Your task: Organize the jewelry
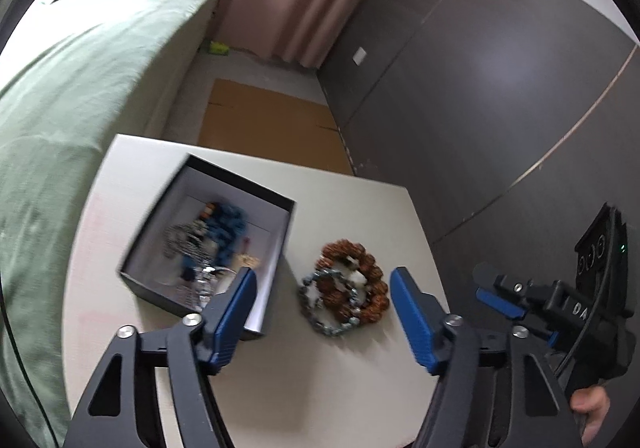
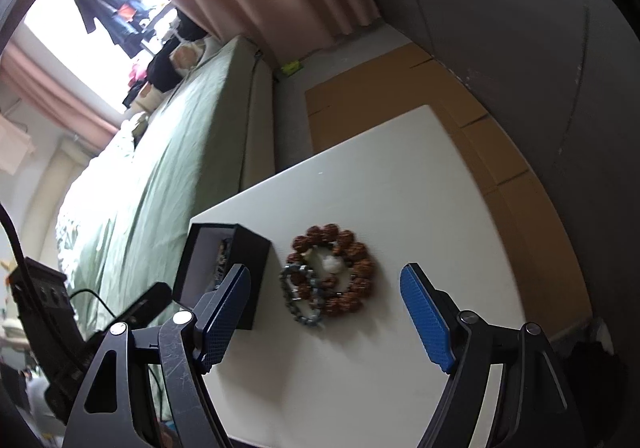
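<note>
Box point(image 1: 208, 244) contents visible left wrist only: tangled jewelry point(image 1: 212, 236).

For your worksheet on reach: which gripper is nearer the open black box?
Left, probably. The left gripper has one finger overlapping the black box; the right gripper straddles the bracelets beside it.

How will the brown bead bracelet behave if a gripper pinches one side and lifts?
The brown bead bracelet is a loop of separate knobbly beads, so it will probably sag, not hold its ring shape. The grey chain bracelet overlaps it and may drag along. Rough beads should grip decently; rolling seems unlikely.
</note>
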A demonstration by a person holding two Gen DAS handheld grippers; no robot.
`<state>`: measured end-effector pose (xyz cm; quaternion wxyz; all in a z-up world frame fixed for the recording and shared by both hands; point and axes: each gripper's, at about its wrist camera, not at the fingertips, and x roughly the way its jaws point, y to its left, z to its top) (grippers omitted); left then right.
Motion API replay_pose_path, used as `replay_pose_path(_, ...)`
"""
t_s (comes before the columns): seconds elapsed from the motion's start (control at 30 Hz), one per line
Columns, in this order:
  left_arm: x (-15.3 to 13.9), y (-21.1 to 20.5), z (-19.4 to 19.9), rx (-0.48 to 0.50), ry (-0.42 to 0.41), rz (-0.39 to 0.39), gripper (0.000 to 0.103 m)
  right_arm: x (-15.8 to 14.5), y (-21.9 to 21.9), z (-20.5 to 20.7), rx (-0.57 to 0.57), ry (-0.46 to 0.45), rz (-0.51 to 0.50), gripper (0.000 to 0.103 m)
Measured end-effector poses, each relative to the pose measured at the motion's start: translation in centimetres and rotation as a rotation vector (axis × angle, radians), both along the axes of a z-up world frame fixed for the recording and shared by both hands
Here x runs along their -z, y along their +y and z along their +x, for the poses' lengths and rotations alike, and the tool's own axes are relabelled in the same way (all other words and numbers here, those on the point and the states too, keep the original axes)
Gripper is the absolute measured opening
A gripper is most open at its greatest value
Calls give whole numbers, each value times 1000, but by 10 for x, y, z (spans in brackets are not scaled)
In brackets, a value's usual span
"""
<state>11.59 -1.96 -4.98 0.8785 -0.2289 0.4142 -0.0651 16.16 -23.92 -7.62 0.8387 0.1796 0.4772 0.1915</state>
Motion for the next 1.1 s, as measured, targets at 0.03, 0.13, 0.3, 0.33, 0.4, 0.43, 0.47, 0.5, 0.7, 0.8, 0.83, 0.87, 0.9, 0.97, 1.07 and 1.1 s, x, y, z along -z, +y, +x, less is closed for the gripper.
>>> replay_pose_path(0.03, 3, -5, 2, 9, 10, -20, 62, 0, -6, 1, 9, 7, 5, 78)
replay_pose_path(0.13, 11, -17, 8, 20, 49, -41, 56, 1, -19, 3, 30, 16, 23, 78)
replay_pose_path(0.3, 26, -47, 21, 61, 104, -23, 39, 1, -42, 6, 77, 31, 60, 78)
replay_pose_path(0.33, 29, -54, 24, 63, 109, 0, 39, 2, -47, 7, 91, 39, 69, 78)
replay_pose_path(0.4, 31, -63, 27, 66, 113, 34, 37, 5, -55, 10, 117, 55, 85, 78)
replay_pose_path(0.43, 32, -67, 28, 67, 113, 53, 37, 5, -59, 11, 129, 61, 91, 78)
replay_pose_path(0.47, 34, -72, 30, 69, 113, 78, 37, 6, -62, 12, 135, 63, 93, 78)
replay_pose_path(0.5, 36, -76, 32, 71, 115, 97, 37, 6, -64, 12, 140, 63, 94, 78)
replay_pose_path(0.7, 53, -87, 41, 68, 144, 170, 35, 3, -71, 13, 136, 57, 123, 78)
replay_pose_path(0.8, 60, -93, 46, 63, 158, 212, 33, 5, -76, 14, 144, 65, 130, 78)
replay_pose_path(0.83, 63, -94, 47, 62, 163, 224, 33, 6, -77, 14, 147, 69, 129, 78)
replay_pose_path(0.87, 65, -96, 48, 59, 160, 242, 33, 6, -77, 14, 148, 70, 127, 78)
replay_pose_path(0.9, 65, -98, 48, 55, 154, 270, 33, 6, -77, 14, 149, 70, 123, 78)
replay_pose_path(0.97, 67, -103, 51, 48, 159, 335, 32, 6, -76, 14, 148, 71, 112, 78)
replay_pose_path(1.07, 70, -106, 51, 52, 160, 376, 31, 7, -75, 15, 144, 76, 109, 78)
replay_pose_path(1.1, 70, -106, 51, 55, 159, 389, 29, 7, -75, 15, 144, 77, 107, 78)
